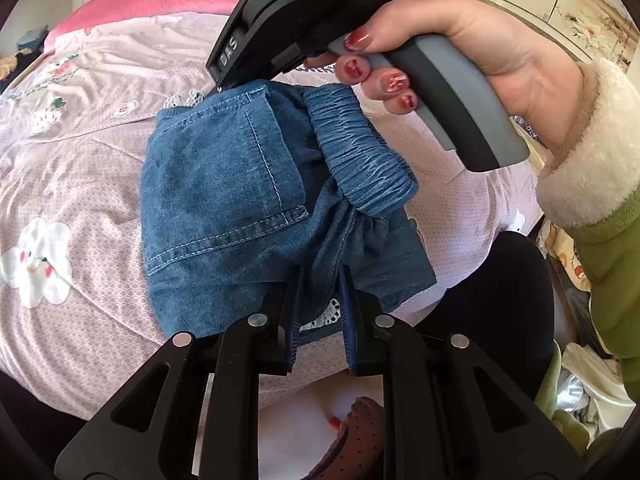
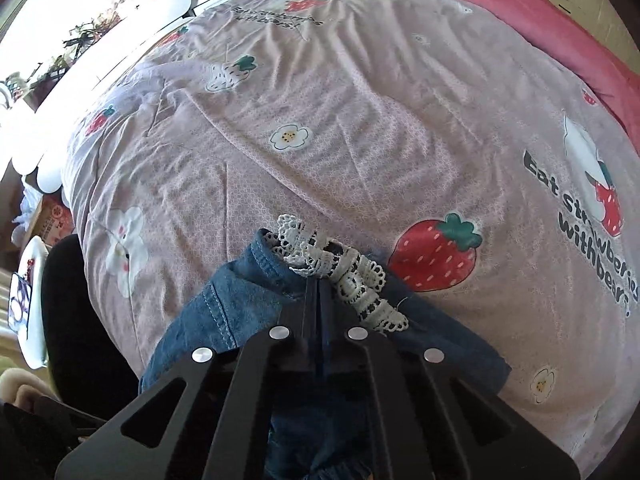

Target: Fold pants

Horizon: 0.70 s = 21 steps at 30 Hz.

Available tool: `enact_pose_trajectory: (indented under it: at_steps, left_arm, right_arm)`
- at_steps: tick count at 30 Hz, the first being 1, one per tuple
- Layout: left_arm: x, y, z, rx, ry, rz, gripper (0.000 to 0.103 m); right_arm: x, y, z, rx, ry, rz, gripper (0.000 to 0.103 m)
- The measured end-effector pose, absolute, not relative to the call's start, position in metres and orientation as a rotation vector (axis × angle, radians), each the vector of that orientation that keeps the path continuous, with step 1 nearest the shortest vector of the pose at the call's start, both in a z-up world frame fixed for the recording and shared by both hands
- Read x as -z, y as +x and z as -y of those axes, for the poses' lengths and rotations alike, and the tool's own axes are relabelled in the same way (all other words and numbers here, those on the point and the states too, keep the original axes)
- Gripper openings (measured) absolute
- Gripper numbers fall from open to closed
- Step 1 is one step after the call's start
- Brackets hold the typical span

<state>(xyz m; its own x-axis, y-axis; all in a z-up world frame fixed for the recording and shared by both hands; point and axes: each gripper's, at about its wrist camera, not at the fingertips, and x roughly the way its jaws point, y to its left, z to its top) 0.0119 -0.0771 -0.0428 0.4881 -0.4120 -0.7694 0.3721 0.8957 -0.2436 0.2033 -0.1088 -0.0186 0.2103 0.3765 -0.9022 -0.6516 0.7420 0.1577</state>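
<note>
Between my two sets of jaws: denim pants [image 1: 224, 200], already folded into a compact bundle, lie on a pink strawberry-print bed cover [image 1: 80, 152].

Step in hand: I judge this a late fold, with both ends of the bundle pinched and nothing yet carried over.

Left gripper [image 1: 320, 300]: my jaws stand nearly closed with a narrow gap showing, and a pleat of denim runs up between the blue pads at the near edge of the bundle. I read that as a grip on the cloth.

Right gripper [image 2: 318, 304]: my jaws are pressed together, only a thin line showing between them, over the far edge of the bundle. Denim and the white lace trim [image 2: 340, 272] bunch right at the tips. I take it the cloth is caught there, though the tips hide the contact itself.

Right hand [image 1: 460, 52]: seen from the left camera, wrapped round the grey handle, a fleece cuff [image 1: 580, 152] at the wrist.

Beyond my left tips: a back pocket [image 1: 236, 184] faces up, with the gathered elastic waistband [image 1: 360, 148] curling just to its right.

Next move, as I judge it: lift one pinched edge and lay it across the other, keeping both grips level so the bundle does not skew.

Risk: the lace could slip free or drag a loose layer out of line.
</note>
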Motion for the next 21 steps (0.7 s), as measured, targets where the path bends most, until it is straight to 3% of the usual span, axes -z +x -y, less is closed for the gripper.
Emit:
enact_pose_trajectory:
  at_steps: [6, 7, 9, 10, 13, 18, 21]
  left_arm:
    - [0.036, 0.009, 0.076, 0.476, -0.046, -0.935, 0.011]
    - [0.033, 0.009, 0.074, 0.473, -0.046, -0.933, 0.013]
    - [0.028, 0.007, 0.071, 0.461, -0.040, -0.920, 0.020]
    - [0.025, 0.006, 0.070, 0.457, -0.037, -0.912, 0.023]
    - [0.013, 0.004, 0.066, 0.445, -0.029, -0.886, 0.029]
    - [-0.005, 0.003, 0.054, 0.404, -0.012, -0.844, 0.038]
    - [-0.013, 0.005, 0.044, 0.372, -0.007, -0.821, 0.051]
  right_arm:
    - [-0.020, 0.194, 0.149, -0.745, -0.104, -1.064, 0.005]
    - [-0.025, 0.192, 0.156, -0.738, -0.087, -1.058, 0.015]
    - [-0.035, 0.185, 0.173, -0.730, -0.048, -1.025, 0.046]
    - [-0.038, 0.181, 0.180, -0.723, -0.032, -1.013, 0.055]
    - [-0.042, 0.169, 0.199, -0.719, -0.007, -0.998, 0.057]
    - [-0.044, 0.151, 0.222, -0.705, 0.010, -0.976, 0.068]
    - [-0.043, 0.138, 0.231, -0.709, 0.023, -0.965, 0.078]
